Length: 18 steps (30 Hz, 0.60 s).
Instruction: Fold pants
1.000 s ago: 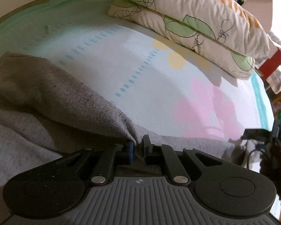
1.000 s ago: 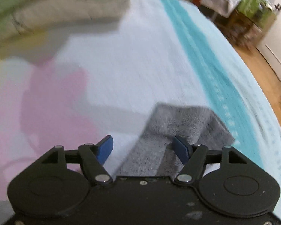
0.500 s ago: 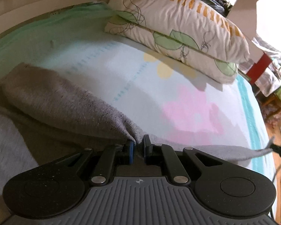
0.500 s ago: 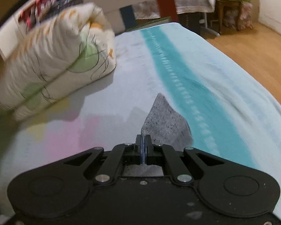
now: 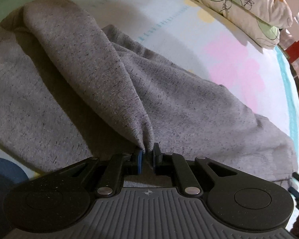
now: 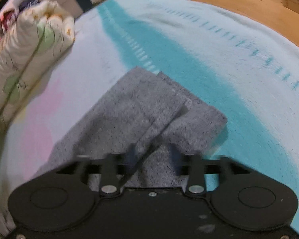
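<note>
- The gray pants (image 5: 189,103) are lying spread on the bed (image 5: 239,65), soft and floppy, sagging wherever nobody is holding them.
- The left tongs (image 5: 147,156) are pinching a bunched fold near the middle, nearly closed.
- The right tongs (image 6: 152,155) are standing wide open over the leg end (image 6: 149,107), gripping nothing.
- Pillows (image 5: 239,4) are sitting far back, not blocking.

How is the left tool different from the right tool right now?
The left tool has its jaws nearly closed, pinching a bunched ridge of the gray pants; the right tool has its jaws spread wide with the pants' end lying loose between them. The left tool's picture is sharp, the right tool's blurred by motion. Both are black and sit low over the same pants on the bedsheet.
</note>
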Each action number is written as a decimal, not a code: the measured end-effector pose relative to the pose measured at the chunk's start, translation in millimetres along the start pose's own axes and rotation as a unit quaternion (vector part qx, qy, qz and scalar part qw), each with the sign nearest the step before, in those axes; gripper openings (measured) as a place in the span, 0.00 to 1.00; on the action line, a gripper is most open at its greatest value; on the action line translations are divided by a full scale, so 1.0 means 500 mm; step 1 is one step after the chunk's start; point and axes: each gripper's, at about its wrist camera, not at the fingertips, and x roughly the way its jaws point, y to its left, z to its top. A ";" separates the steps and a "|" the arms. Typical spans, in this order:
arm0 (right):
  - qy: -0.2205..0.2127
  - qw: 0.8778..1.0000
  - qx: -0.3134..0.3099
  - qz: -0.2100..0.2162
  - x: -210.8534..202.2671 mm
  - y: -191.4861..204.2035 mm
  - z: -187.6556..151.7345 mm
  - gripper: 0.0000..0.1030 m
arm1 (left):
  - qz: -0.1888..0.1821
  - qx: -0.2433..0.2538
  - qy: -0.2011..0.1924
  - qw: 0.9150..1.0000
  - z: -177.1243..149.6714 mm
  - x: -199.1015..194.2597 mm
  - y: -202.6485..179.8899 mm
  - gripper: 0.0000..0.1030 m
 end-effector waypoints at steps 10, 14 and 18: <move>-0.018 1.000 0.016 0.010 0.010 -0.039 0.043 0.56 | 0.014 -0.003 -0.006 1.000 0.007 0.000 -0.022 0.09; -0.019 0.999 0.031 0.016 0.021 -0.059 0.057 0.53 | 0.016 -0.003 -0.004 1.000 0.003 0.000 -0.019 0.09; -0.015 0.999 0.047 0.023 0.032 -0.073 0.080 0.34 | 0.020 -0.008 -0.003 1.000 0.004 0.005 -0.019 0.09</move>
